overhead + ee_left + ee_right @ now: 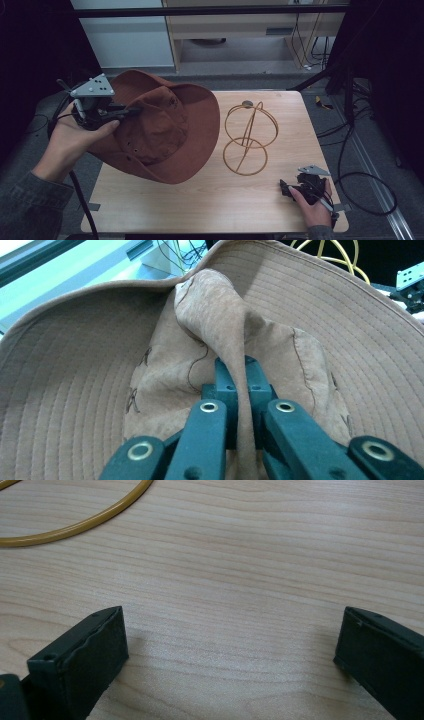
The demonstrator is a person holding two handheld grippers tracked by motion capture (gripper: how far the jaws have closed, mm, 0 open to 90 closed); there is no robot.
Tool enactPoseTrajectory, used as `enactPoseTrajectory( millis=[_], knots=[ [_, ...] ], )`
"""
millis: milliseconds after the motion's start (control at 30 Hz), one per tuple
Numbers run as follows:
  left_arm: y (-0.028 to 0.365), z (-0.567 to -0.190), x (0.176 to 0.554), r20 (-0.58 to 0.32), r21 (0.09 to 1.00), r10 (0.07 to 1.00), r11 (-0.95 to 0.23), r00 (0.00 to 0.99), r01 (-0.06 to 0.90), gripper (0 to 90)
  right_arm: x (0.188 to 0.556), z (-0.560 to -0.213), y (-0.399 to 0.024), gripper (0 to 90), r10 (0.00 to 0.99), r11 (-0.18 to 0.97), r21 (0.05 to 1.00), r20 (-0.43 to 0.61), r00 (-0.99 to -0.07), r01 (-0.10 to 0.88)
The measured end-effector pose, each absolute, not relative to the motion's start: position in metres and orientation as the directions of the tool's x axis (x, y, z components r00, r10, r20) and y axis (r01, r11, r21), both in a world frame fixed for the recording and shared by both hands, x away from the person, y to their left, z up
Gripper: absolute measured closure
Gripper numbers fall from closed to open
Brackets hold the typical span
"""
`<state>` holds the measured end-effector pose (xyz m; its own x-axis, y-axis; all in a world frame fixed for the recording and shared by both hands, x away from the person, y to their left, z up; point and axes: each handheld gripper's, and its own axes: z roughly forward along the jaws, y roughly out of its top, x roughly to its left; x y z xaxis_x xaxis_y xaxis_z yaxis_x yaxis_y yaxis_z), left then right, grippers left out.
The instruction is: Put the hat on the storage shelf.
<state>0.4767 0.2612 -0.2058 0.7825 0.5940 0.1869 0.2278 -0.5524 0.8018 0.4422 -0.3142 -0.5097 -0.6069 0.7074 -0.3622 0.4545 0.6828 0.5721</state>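
Note:
A brown wide-brimmed hat hangs tilted over the left half of the wooden table, its brim low near the table. My left gripper is shut on a pinched fold of the hat's crown, with the cloth squeezed between the two jaws. A gold wire hat stand of joined rings stands at the table's middle right, just beside the brim. My right gripper rests low over the near right corner, jaws wide open on bare wood. The stand's base ring curves across the far left of the right gripper view.
Beyond the table's far edge are a pale cabinet and a wooden unit with hanging cables. A black cable loops on the floor to the right. Bare wood lies between the hat and my right gripper.

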Motion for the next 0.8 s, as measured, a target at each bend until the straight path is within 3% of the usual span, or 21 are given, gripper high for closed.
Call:
enactPoseTrajectory(
  millis=[333, 800],
  knots=[
    [0.237, -0.185, 0.481, 0.199, 0.804, 0.569, -0.560, 0.798, 0.199, 88.5, 0.442, -0.510, -0.314, 0.5, 0.708, 0.682, 0.572, -0.361, -0.607, 0.455],
    [0.167, -0.165, 0.490, 0.235, 0.800, 0.490, -0.588, 0.840, 0.119, 88.5, 0.442, -0.510, -0.314, 0.5, 0.708, 0.681, 0.573, -0.358, -0.608, 0.456]
  ],
)
